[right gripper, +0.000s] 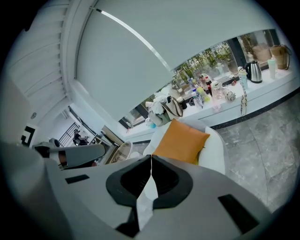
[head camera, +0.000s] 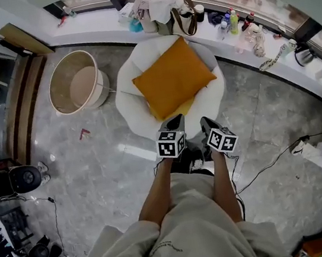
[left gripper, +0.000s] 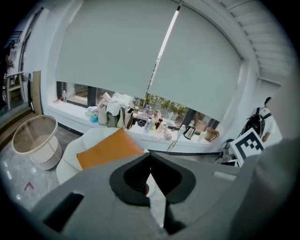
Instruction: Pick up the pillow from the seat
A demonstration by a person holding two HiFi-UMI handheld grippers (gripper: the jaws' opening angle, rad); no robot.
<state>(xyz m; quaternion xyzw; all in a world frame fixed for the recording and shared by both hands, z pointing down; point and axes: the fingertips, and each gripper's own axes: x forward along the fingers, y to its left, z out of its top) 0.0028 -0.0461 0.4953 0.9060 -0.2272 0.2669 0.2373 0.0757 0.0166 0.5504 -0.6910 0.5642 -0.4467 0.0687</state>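
**A:** Where is the pillow [head camera: 174, 78] lying for us right now?

**B:** It is lying flat on the white seat [head camera: 128, 103], turned like a diamond, so 1 corner is pointing towards us. It is covering most of the cushion, which is why we are seeing only the seat's pale rim around it.

**A:** And how are we holding the 2 claws?

**B:** We are holding the left gripper [head camera: 176, 119] and the right gripper [head camera: 207, 121] side by side, just short of the seat's near edge. Both are tilting downward at the pillow, touching nothing.

**A:** Are they gripping anything?

**B:** No. In the left gripper view the jaws are meeting at their tips with nothing between them. The right gripper view is showing the same, pads together and empty.

**A:** Why are we keeping both so near each other?

**B:** In our judgement, we are lining up on that near corner, since it is the closest part to pinch. We are thinking the jaws need to part before they can take the fabric.

**A:** Is anything crowding us?

**B:** The round tub [head camera: 76, 82] is standing well to the left, so the way in is looking free.
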